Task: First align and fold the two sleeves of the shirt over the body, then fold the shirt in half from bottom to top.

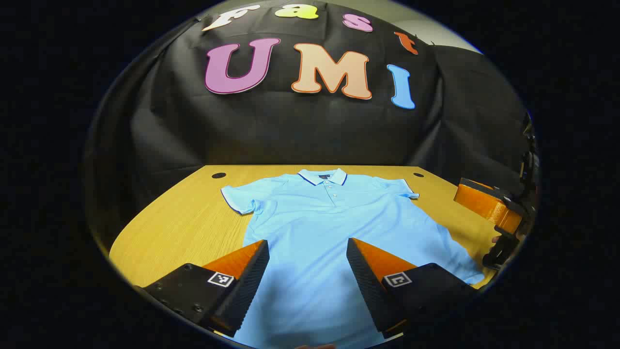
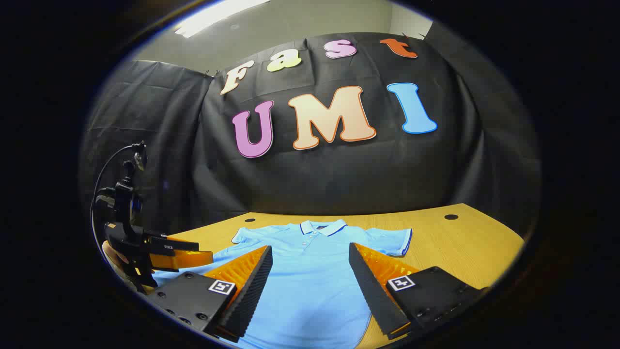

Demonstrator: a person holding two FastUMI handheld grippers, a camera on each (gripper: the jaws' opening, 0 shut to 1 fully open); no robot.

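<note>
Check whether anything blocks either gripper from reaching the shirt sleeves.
Nothing visible does. The shirt lies flat on the bare table, both sleeves spread out. The left gripper and right gripper are open above its lower half.

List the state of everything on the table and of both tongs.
Shirt: flat, face up, unfolded.
Sleeves: both spread out to the sides, not folded in.
Collar: buttoned, at the far end.
Left tongs: open, above the hem, holding nothing.
Right tongs: open, above the shirt, holding nothing.

A matt, fine-knit cloth polo shirt (image 1: 334,228) lies smooth on a wood-grain table (image 1: 193,228) with a faint sheen.
</note>
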